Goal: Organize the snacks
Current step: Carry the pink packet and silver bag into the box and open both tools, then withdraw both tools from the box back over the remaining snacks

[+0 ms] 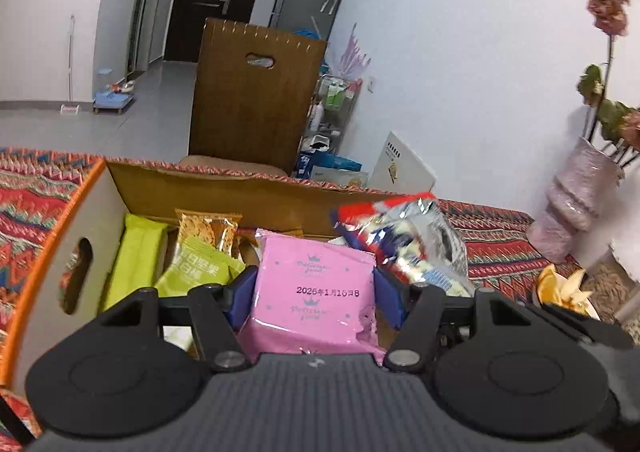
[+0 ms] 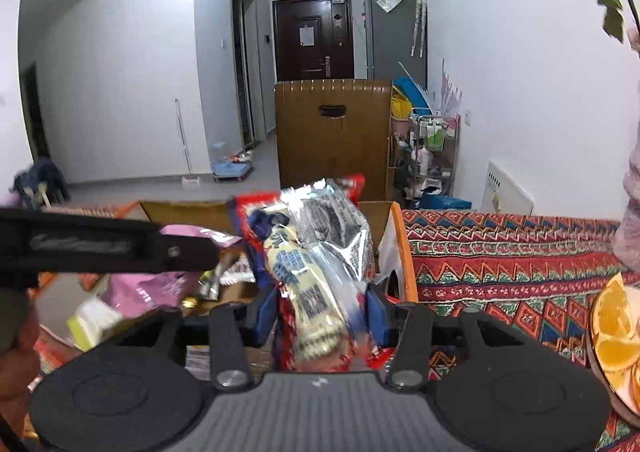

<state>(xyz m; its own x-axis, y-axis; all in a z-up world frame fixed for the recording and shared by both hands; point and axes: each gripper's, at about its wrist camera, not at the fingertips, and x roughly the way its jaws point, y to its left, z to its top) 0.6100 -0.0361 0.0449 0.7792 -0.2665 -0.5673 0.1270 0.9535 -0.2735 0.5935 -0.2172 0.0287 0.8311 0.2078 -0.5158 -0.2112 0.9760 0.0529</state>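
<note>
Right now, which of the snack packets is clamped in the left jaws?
The flat pink packet with the printed date. The green packets lie loose in the box, and the red-and-silver bag is in the right jaws.

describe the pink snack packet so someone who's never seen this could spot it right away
Find the open cardboard box with the orange rim on the patterned red tablecloth. Over it, the left gripper clamps a flat square pink packet between its blue pads. Unlike the green packets beside it, it is pastel pink with a printed date.
</note>
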